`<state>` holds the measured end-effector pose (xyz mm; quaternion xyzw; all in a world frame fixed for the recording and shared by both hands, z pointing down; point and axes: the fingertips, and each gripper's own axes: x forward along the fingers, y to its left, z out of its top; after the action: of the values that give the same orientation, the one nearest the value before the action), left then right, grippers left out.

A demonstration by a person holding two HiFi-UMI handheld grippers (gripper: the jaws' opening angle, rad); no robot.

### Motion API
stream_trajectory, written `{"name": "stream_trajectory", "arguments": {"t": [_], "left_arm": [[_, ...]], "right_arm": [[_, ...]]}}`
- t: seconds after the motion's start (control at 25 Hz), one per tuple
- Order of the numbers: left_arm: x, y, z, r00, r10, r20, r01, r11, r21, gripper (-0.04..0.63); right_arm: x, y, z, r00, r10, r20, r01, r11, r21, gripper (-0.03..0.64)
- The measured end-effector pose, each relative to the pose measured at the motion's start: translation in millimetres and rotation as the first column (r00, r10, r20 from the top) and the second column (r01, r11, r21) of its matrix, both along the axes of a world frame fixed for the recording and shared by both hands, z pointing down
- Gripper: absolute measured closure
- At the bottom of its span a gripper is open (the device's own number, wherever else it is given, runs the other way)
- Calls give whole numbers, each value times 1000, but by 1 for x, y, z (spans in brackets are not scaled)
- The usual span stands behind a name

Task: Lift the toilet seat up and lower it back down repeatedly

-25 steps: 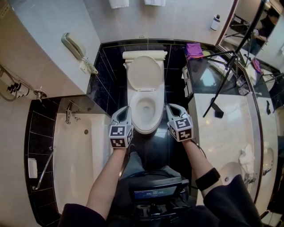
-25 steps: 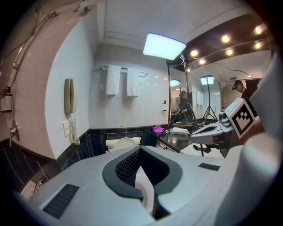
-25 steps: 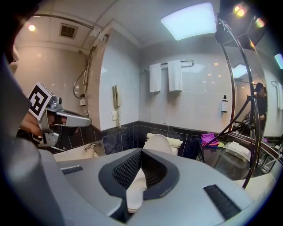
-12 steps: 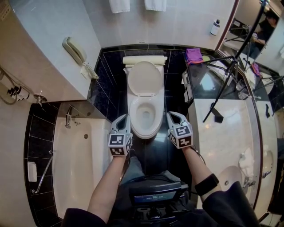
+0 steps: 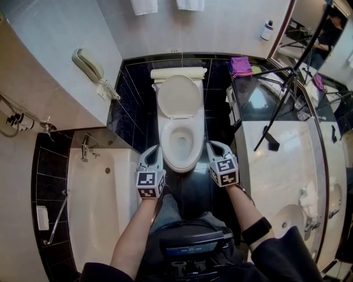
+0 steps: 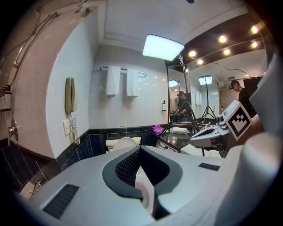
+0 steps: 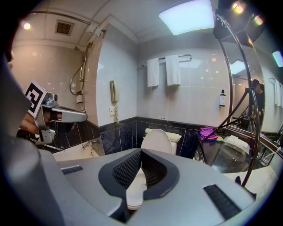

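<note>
Left gripper hangs just beside the left front of the toilet, its jaws pressed together with nothing between them. The right gripper sits just beside the bowl's right front, jaws likewise closed on nothing. Neither one touches the toilet. Each carries a cube of black and white square markers, which spell no words.

At the far left a white bathtub runs along a pale tiled wall, with a grab bar on its edge. A cream wall phone with a curly cord hangs above it. Two white towels hang on the back wall.

The toilet stands in the middle on a glossy black tile floor. Its lid stands upright against the tank, and the toilet seat looks to lie down flat on the bowl.

To the right, a purple cloth lies on the dark end of the counter, whose pale stretch carries a round sink. A black tripod stands on the counter. A small bottle is on the wall behind, its label too small to read. A small screen at the person's chest shows a line of writing that I can't make out.
</note>
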<state>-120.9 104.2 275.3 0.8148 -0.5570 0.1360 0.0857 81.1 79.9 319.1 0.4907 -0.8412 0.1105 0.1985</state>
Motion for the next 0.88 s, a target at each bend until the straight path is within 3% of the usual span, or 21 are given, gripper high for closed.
{"name": "stream_trajectory", "arguments": {"t": [0.2, 0.36, 0.6, 0.88], "left_arm": [[4, -9, 13, 999, 35, 28, -35, 999, -3, 607], [14, -22, 36, 994, 87, 70, -85, 996, -21, 607], [45, -39, 111, 971, 214, 109, -205, 975, -84, 607], [69, -68, 232, 946, 286, 153, -267, 954, -137, 607]], "right_arm": [[15, -11, 38, 997, 74, 22, -73, 995, -71, 593], [32, -20, 94, 987, 149, 56, -136, 973, -185, 538], [53, -20, 206, 955, 273, 120, -209, 900, -383, 466], [61, -38, 349, 907, 375, 192, -230, 823, -519, 446]]}}
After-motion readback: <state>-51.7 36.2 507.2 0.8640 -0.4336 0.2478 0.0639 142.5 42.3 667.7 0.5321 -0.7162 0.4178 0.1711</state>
